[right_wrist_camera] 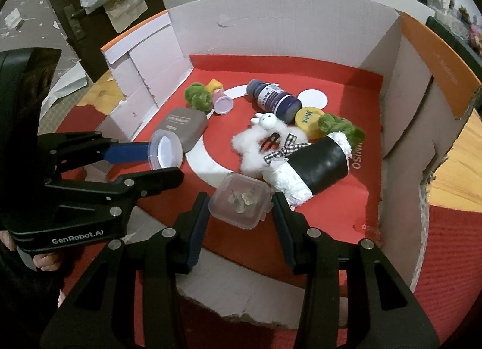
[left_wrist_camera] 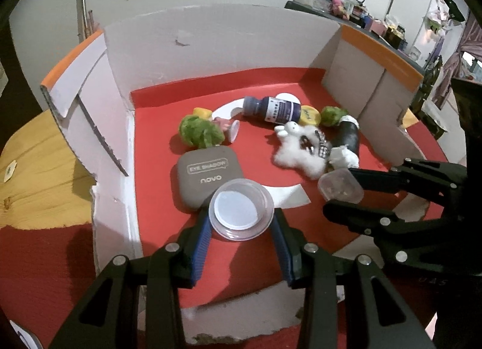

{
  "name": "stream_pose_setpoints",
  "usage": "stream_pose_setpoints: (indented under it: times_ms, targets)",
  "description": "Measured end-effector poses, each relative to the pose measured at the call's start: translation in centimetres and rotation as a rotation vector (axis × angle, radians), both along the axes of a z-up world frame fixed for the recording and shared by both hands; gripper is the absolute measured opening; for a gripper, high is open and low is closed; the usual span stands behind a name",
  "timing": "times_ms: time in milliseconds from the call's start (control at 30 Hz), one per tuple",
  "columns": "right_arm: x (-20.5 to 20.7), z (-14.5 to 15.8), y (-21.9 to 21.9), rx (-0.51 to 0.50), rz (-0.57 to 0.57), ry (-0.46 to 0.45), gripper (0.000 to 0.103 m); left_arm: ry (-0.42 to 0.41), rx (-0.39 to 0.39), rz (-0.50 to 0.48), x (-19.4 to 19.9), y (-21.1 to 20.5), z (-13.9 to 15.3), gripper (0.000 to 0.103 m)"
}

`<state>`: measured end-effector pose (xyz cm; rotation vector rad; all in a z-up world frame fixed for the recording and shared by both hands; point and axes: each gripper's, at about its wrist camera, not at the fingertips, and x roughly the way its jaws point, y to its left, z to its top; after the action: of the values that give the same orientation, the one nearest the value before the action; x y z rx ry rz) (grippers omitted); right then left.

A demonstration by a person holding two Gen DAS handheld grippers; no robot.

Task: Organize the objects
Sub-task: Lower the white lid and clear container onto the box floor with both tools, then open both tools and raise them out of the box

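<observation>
My left gripper is shut on a round clear jar with a white lid, held over the near left of the red-floored cardboard box; the same jar shows in the right wrist view. My right gripper is shut on a small square clear container with small pieces inside, also seen as the square container from the left. A grey eye shadow case lies just beyond the jar. A white fluffy toy and a black-and-white roll lie beyond the square container.
Further back in the box lie a dark bottle, a yellow lid, green fuzzy balls, a small doll figure and a white disc. Cardboard walls enclose three sides. Wooden tabletop lies outside.
</observation>
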<state>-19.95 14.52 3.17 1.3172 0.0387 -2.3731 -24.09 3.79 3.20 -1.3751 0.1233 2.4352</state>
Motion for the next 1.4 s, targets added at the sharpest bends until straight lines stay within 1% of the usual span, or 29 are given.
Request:
stream_pose_setpoints:
  times_ms: [233,600,900,1167,1400]
  targets:
    - [-0.01,-0.12,0.02,0.024,-0.012,0.023,0.041,0.017,-0.01,0.015,0.01,0.02,-0.04,0.042]
    - [-0.05,-0.29,-0.03,0.018,-0.012,0.023,0.041,0.019,-0.011,0.017,-0.18,0.13,-0.2,0.042]
    - [-0.12,-0.24,0.06,0.009,-0.017,0.027,0.041,0.029,-0.027,0.022,-0.14,0.4,-0.29,0.043]
    - [-0.15,-0.18,0.01,0.01,-0.017,0.031,0.041,0.037,-0.033,0.028,-0.06,0.57,-0.36,0.051]
    - [-0.12,-0.03,0.09,0.01,-0.02,0.037,0.043,0.04,-0.029,0.04,0.17,0.32,-0.26,0.052]
